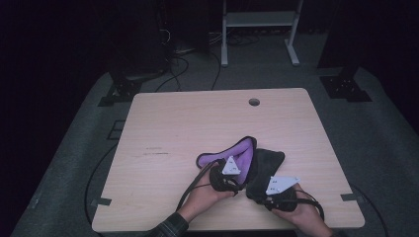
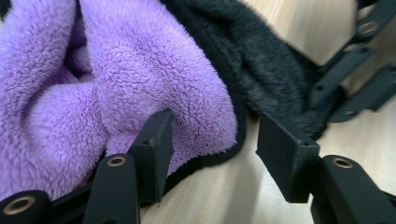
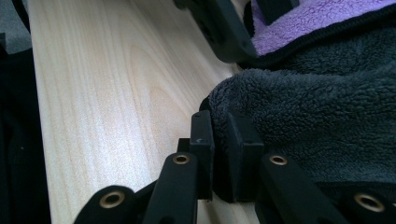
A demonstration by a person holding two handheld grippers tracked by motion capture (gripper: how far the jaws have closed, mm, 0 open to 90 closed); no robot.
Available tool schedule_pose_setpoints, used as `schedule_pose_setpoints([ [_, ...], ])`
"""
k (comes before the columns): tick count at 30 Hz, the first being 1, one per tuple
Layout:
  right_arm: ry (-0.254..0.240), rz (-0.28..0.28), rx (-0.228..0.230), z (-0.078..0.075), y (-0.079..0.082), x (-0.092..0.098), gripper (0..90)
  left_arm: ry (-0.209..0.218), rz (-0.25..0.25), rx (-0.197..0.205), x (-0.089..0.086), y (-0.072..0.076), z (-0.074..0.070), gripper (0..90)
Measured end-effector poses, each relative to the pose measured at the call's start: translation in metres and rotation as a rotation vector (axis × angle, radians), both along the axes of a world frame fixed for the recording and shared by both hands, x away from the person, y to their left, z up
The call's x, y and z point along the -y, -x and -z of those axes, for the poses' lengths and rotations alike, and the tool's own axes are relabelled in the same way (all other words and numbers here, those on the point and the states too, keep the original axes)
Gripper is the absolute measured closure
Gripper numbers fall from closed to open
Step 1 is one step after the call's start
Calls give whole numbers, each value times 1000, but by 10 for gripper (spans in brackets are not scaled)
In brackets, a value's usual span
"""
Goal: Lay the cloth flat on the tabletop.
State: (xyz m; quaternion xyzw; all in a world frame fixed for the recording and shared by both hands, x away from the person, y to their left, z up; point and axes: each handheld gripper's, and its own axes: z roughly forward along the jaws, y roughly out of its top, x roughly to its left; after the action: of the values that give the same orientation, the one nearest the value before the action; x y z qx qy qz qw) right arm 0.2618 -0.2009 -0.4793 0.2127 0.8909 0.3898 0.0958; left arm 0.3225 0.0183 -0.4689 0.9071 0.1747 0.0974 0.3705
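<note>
1. Your right tongs (image 3: 219, 135) pinch the dark edge of the cloth (image 1: 262, 168) at the desk's (image 1: 173, 128) near right, anchoring it.
2. Your left tongs (image 2: 212, 144) stand half open astride the purple hem (not yet gripping), ready to seize it.

The fleece cloth (image 1: 247, 160) is purple inside, dark grey outside, edged black.

Your pale wooden worktop (image 1: 168, 123), with a round cable hole (image 1: 254, 102) near its far edge, carries one crumpled fleece cloth, purple inside and black outside (image 1: 264, 160), lying near you.
</note>
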Motion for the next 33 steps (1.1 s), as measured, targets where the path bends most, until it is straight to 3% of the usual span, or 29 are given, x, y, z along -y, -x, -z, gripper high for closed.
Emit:
schedule_pose_setpoints([
  [3, -1, 0, -1, 0, 0, 0, 809, -23, -24, 9, 3, -2, 1, 583],
  [8, 0, 0, 0, 0, 0, 0, 809, -17, -62, -45, 2, -6, -1, 770],
  [11, 6, 1, -1, -1, 1, 0, 812, 2, -64, -70, -1, -5, -4, 814],
  [13, 16, 11, -2, -2, 2, 1, 819, 33, -63, -94, -4, -5, -9, 822],
  [15, -23, 21, -5, -6, 3, 3, 825, 70, -65, -114, -9, -5, -15, 825],
  [17, -69, 32, 0, -11, 2, 6, 827, 134, -73, -134, -16, -5, -24, 836],
  [21, -120, 61, 15, -19, 1, 14, 830, 226, -99, -126, -32, -5, -44, 842],
  [24, -138, 80, 35, -24, -1, 18, 833, 270, -130, -114, -45, -8, -56, 845],
  [33, -195, 174, 103, -44, -17, 43, 837, 358, -229, -67, -90, -20, -80, 845],
])
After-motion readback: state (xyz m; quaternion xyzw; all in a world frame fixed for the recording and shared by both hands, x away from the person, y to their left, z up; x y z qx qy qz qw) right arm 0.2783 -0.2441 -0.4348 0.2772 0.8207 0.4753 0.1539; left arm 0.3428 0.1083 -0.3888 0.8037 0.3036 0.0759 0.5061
